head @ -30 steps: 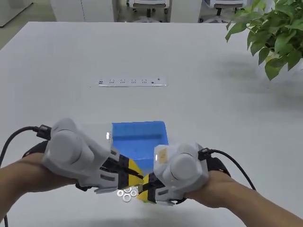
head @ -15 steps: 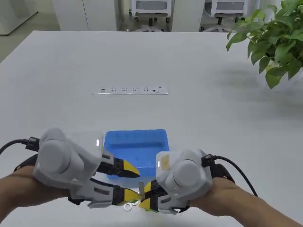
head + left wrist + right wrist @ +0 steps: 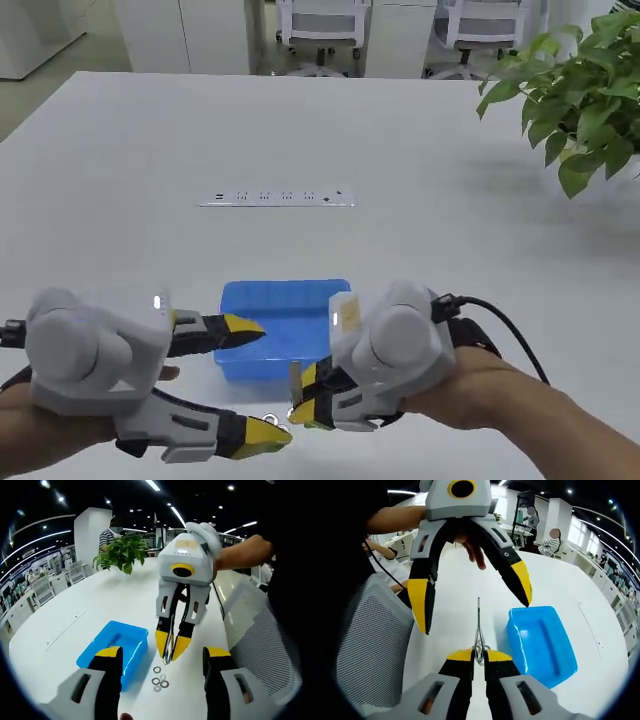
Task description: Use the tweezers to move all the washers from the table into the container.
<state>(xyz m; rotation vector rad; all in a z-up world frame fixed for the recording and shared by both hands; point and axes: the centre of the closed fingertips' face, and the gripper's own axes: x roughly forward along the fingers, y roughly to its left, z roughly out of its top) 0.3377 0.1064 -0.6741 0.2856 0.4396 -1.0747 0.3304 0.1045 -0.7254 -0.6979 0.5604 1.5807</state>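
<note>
My right gripper (image 3: 304,398) is shut on a pair of thin metal tweezers (image 3: 295,379), whose tips stick out past its jaws (image 3: 478,622). Facing it, my left gripper (image 3: 256,379) stands wide open with nothing between its yellow tips. Several small washers (image 3: 159,680) lie on the white table just below the tweezers, and one shows in the head view (image 3: 270,420). The blue container (image 3: 285,318) sits right behind both grippers. From the left gripper view, the right gripper (image 3: 170,649) hangs over the washers beside the container (image 3: 112,645).
A white power strip (image 3: 277,198) lies mid-table beyond the container. A leafy plant (image 3: 580,90) overhangs the far right corner. Office chairs stand past the table's far edge. A mesh chair back (image 3: 370,645) is close to the near edge.
My left gripper has spread its jaws wide and drawn back to the left, away from the right gripper. The right gripper stays shut on the tweezers. The head camera has tilted up.
</note>
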